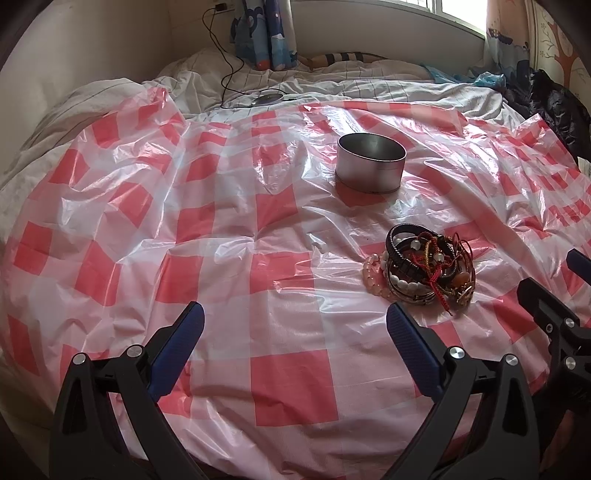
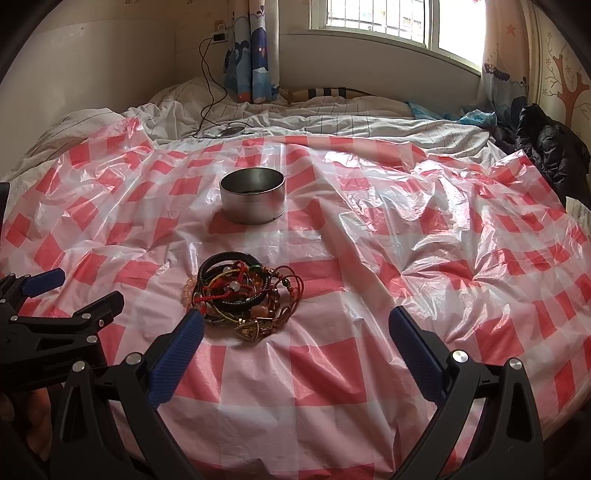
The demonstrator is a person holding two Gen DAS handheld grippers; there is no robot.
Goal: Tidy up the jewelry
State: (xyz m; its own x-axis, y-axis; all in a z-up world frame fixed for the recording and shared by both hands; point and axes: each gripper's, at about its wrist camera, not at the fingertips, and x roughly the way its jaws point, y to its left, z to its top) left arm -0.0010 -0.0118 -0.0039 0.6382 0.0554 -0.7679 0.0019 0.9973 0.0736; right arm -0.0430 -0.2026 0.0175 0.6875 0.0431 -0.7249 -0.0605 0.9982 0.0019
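Note:
A tangled pile of bracelets (image 1: 428,267) (image 2: 240,295) lies on the red-and-white checked plastic sheet (image 1: 258,240) (image 2: 369,277); it mixes black bangles, pink and white beads and red cords. Beyond it stands a round open metal tin (image 1: 370,163) (image 2: 252,195). My left gripper (image 1: 295,332) hovers open just left of the pile, nothing between its blue-padded fingers. My right gripper (image 2: 295,332) is open too, its left finger (image 2: 181,350) close beside the pile's near edge. Each gripper shows at the edge of the other's view.
The sheet covers a rumpled white bed (image 1: 110,96). A black cable (image 1: 221,55) runs from a wall plug to a dark round device (image 1: 266,98) on the bedding behind. Dark clothing (image 2: 554,147) is heaped at the far right, curtains (image 2: 251,48) and a window (image 2: 388,22) behind.

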